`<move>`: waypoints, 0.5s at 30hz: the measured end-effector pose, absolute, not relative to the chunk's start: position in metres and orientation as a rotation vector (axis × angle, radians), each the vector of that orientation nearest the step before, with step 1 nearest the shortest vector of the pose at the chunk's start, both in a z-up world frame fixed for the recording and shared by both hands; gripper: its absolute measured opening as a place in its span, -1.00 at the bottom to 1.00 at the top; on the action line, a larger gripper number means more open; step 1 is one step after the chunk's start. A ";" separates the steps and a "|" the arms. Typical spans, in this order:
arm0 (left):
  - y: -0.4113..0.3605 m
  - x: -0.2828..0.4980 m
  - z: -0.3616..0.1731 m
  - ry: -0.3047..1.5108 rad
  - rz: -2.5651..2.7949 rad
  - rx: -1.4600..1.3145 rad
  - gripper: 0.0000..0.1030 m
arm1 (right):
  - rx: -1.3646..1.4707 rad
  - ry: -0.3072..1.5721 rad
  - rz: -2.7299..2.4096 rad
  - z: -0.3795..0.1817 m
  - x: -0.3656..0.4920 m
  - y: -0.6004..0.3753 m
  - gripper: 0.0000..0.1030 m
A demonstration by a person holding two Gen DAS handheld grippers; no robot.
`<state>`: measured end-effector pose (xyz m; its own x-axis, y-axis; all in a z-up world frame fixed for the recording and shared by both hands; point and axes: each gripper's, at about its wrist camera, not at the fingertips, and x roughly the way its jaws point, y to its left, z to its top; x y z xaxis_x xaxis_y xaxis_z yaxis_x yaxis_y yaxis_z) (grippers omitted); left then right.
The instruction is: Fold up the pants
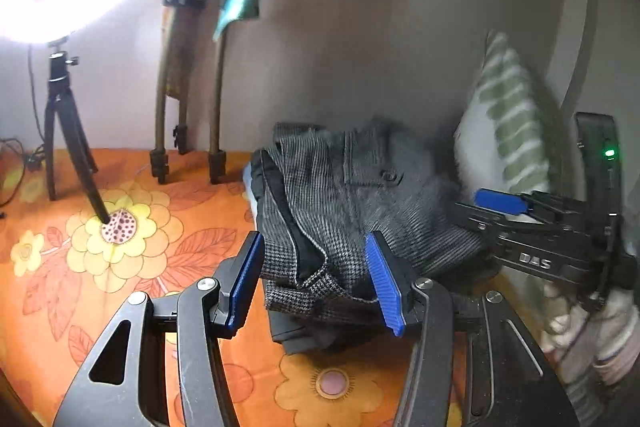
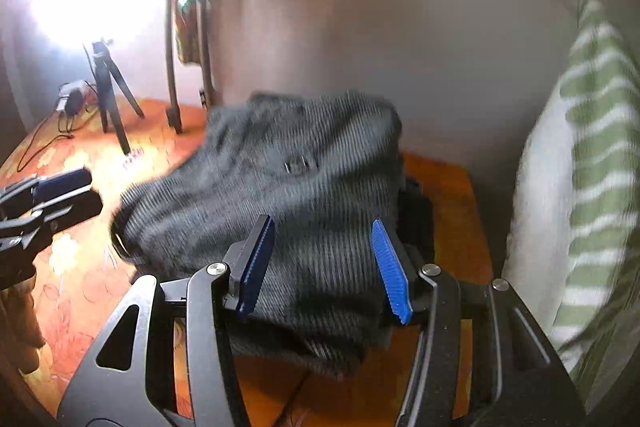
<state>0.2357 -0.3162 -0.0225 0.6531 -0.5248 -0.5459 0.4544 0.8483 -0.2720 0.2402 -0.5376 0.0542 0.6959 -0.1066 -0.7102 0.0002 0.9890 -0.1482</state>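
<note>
Lying folded on orange floral bedsheet: grey checked pants (button visible). Left gripper and right gripper both spread wide, holding nothing. Striped pillow beside.

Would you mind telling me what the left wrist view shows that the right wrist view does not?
Only the left wrist view shows the right gripper, the ring light's rim and the yellow flower print. Only the right wrist view shows the left gripper and a charger beside the tripod. Both show the folded grey pants, orange sheet, black tripod and striped pillow.
</note>
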 end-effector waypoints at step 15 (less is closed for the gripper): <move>-0.304 0.236 -0.027 0.756 -0.459 -0.072 0.03 | -0.056 0.940 -0.126 0.031 0.208 -0.561 0.03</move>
<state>0.2362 -0.3044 -0.0273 0.6340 -0.4266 -0.6450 0.3757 0.8989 -0.2253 0.2085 -0.5607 0.0310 0.5835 -0.1317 -0.8014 0.0832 0.9913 -0.1023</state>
